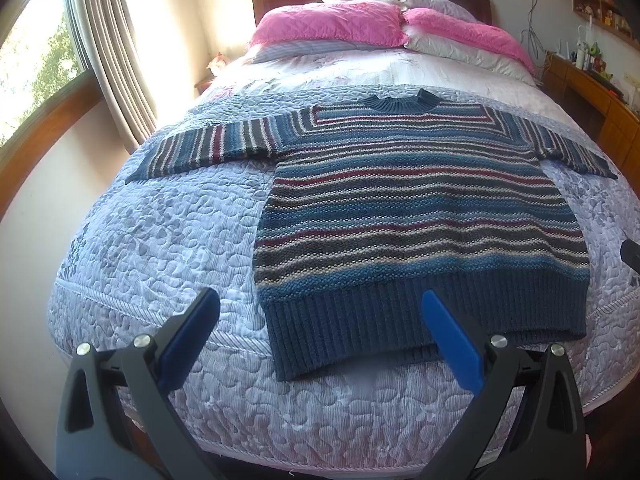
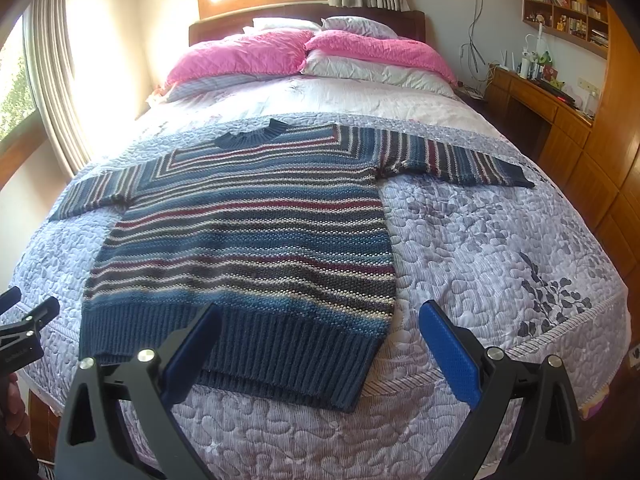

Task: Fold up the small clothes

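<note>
Sweater (image 1: 420,216) spread flat on bed quilt (image 1: 160,248), sleeves out, hem nearest; no fold made yet. Left gripper (image 1: 320,312) and right gripper (image 2: 320,320) both agape, empty, near hem.

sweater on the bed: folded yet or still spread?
Spread. The striped sweater lies flat on the quilt, both sleeves straight out to the sides, hem at the near edge, no fold visible. Both grippers are open and clear of it.

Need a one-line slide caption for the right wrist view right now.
Right gripper, jaws open, hovers over the ribbed hem of a striped knit sweater laid flat, sleeves spread, on a quilted bedspread.
</note>
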